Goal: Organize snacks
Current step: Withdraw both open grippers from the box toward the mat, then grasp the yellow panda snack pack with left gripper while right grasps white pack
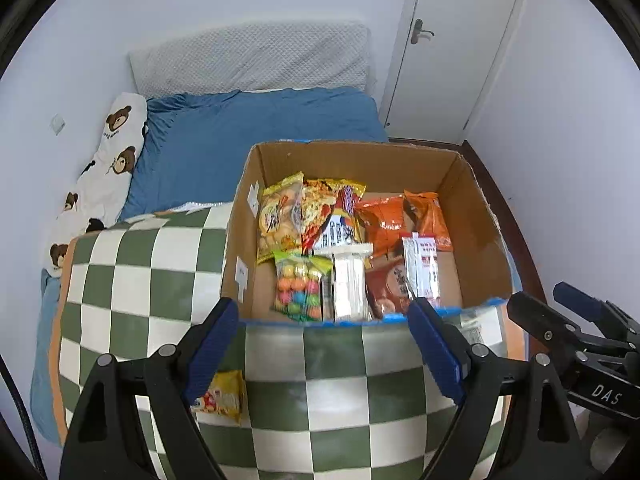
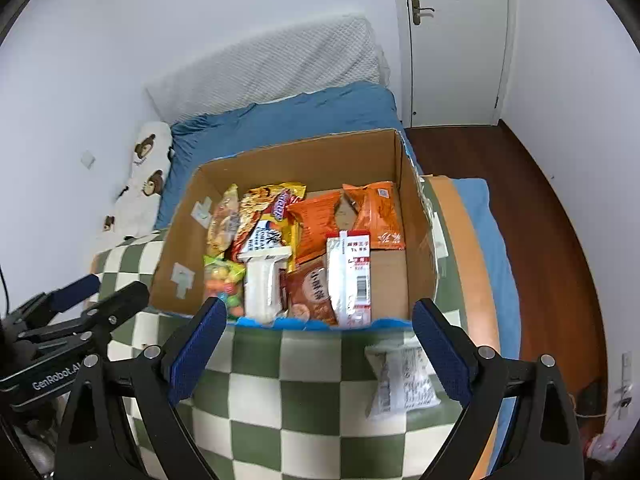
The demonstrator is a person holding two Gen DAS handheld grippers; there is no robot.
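While both grippers hang above a bed, the left wrist camera looks down on a cardboard box (image 1: 476, 216) standing on a green-and-white checked blanket (image 1: 152, 280). The left gripper (image 1: 326, 344) holds its blue-padded jaws wide with nothing between them. Snack packets fill the box: a yellow biscuit bag (image 1: 278, 216) at the far left, a bag of coloured candy balls (image 1: 298, 286) near the front wall, two orange packets (image 1: 404, 218) at the back right. One small yellow packet (image 1: 224, 396) lies outside on the blanket, just beside the left finger. The right gripper (image 1: 560, 304) shows at the frame's right edge.

From the right wrist camera, the right gripper (image 2: 316, 344) likewise stands wide and empty before the box (image 2: 280, 164). A white packet with printed text (image 2: 404, 380) lies on the blanket (image 2: 304, 404) in front of the box, near the right finger. A red-and-white sachet (image 2: 354, 276) rests inside the box. The left gripper (image 2: 96, 296) appears at left, jaws apart. Behind are a blue sheet (image 2: 288, 120) and a white door (image 2: 452, 40).
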